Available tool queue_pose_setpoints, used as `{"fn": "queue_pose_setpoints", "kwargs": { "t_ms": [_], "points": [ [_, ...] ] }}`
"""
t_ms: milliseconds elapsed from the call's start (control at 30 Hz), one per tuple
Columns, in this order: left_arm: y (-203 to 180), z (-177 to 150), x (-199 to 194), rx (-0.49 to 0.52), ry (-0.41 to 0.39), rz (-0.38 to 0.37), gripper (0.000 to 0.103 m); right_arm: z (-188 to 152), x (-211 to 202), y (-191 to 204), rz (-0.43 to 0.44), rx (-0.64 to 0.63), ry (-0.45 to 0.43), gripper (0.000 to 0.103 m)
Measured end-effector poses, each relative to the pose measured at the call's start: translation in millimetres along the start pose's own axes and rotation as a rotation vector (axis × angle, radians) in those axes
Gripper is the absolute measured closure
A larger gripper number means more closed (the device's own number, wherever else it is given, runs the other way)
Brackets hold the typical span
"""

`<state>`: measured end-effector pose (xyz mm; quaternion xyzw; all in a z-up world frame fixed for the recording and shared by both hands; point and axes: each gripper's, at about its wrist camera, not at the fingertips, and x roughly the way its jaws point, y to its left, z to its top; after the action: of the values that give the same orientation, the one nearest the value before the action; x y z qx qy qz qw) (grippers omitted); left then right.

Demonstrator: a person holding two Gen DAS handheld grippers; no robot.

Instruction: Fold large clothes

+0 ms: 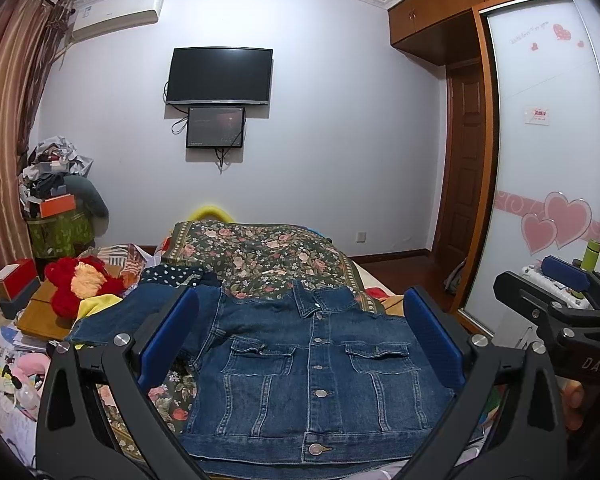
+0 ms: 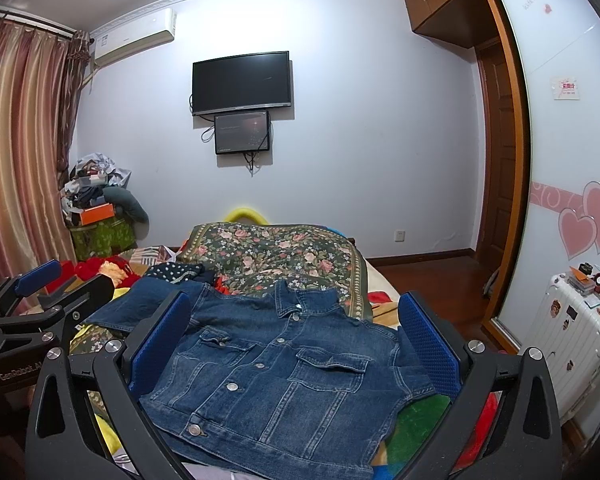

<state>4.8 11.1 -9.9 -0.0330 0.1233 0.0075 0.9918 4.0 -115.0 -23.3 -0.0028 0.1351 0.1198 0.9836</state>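
A blue denim jacket [image 1: 312,364] lies front-up and buttoned on the bed, collar away from me; it also shows in the right wrist view [image 2: 276,376]. One sleeve [image 1: 112,320] stretches out to the left. My left gripper [image 1: 302,340] is open and empty, held above the jacket's chest. My right gripper [image 2: 294,344] is open and empty, also above the jacket. The right gripper shows at the right edge of the left wrist view [image 1: 556,292]; the left gripper shows at the left edge of the right wrist view [image 2: 48,292].
A floral quilt [image 1: 260,252] lies folded beyond the jacket. A red plush toy [image 1: 80,284], boxes and papers crowd the left side. A white suitcase [image 2: 572,344] stands at the right by the wardrobe's sliding door [image 2: 568,160]. A TV [image 1: 220,76] hangs on the far wall.
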Motion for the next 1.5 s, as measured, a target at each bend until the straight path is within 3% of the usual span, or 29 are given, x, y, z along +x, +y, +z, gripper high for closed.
{"fn": "queue_pose_setpoints", "kwargs": {
  "t_ms": [1500],
  "points": [
    [7.1, 0.0, 23.4, -0.010, 0.037, -0.003, 0.000, -8.1, 20.6, -4.3, 0.004, 0.013, 0.035, 0.000]
  ]
}}
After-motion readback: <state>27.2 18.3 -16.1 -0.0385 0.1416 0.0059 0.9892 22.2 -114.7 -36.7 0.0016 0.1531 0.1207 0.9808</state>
